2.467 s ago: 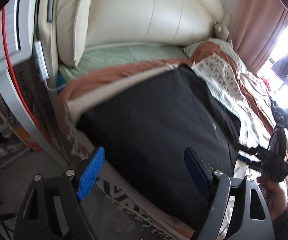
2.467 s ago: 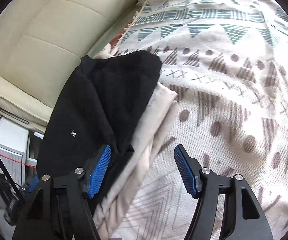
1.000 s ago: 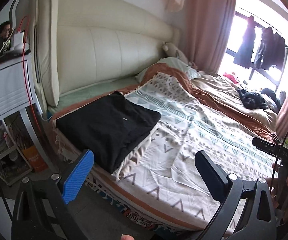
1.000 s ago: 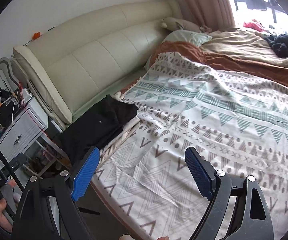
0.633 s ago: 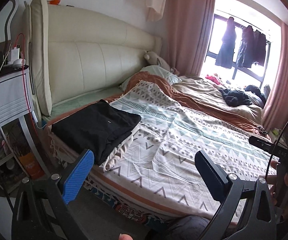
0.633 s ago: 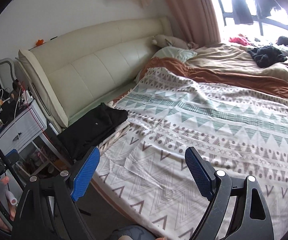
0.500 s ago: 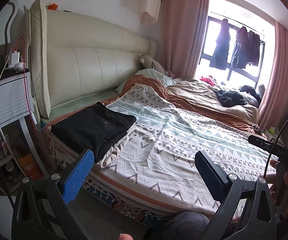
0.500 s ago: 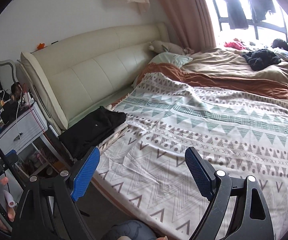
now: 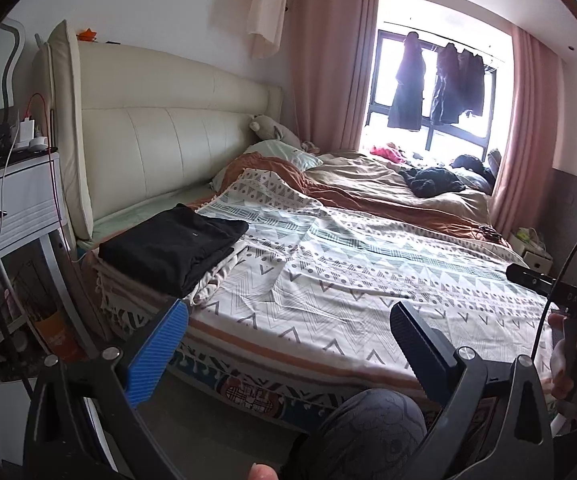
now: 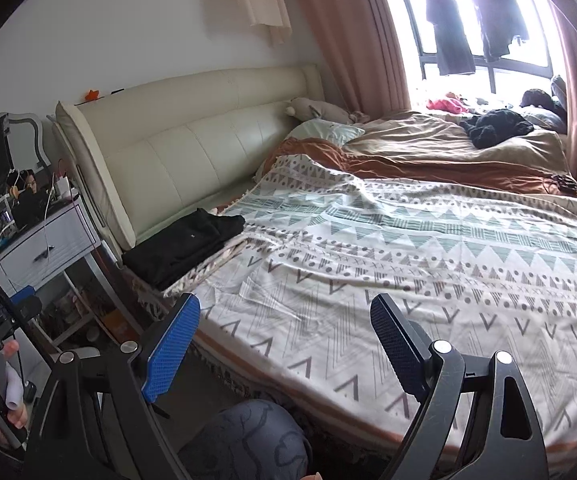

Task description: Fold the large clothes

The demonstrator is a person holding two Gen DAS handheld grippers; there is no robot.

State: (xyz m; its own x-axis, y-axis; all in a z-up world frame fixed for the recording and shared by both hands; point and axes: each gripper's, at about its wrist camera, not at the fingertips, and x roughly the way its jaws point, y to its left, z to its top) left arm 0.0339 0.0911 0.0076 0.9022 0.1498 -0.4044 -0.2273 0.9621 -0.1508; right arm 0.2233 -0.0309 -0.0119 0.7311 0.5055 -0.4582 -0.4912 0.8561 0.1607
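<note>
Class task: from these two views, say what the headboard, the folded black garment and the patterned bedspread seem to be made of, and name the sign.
Headboard: probably cream leather or faux leather; smooth, faintly glossy stitched panels.
Folded black garment: soft matte knit, likely cotton; no shine, limp edges.
Patterned bedspread: thin woven fabric, possibly cotton; it creases, with a tasselled fringe at its edge.

Both wrist views: off the bed's (image 9: 328, 264) near side, angled slightly down, facing headboard (image 10: 208, 148) and window (image 9: 432, 92); shared: folded black garment (image 10: 184, 244), patterned blanket (image 10: 408, 248).

Black garment (image 9: 172, 246), folded flat, atop cream cloth (image 9: 212, 278), bed's head-end corner
</note>
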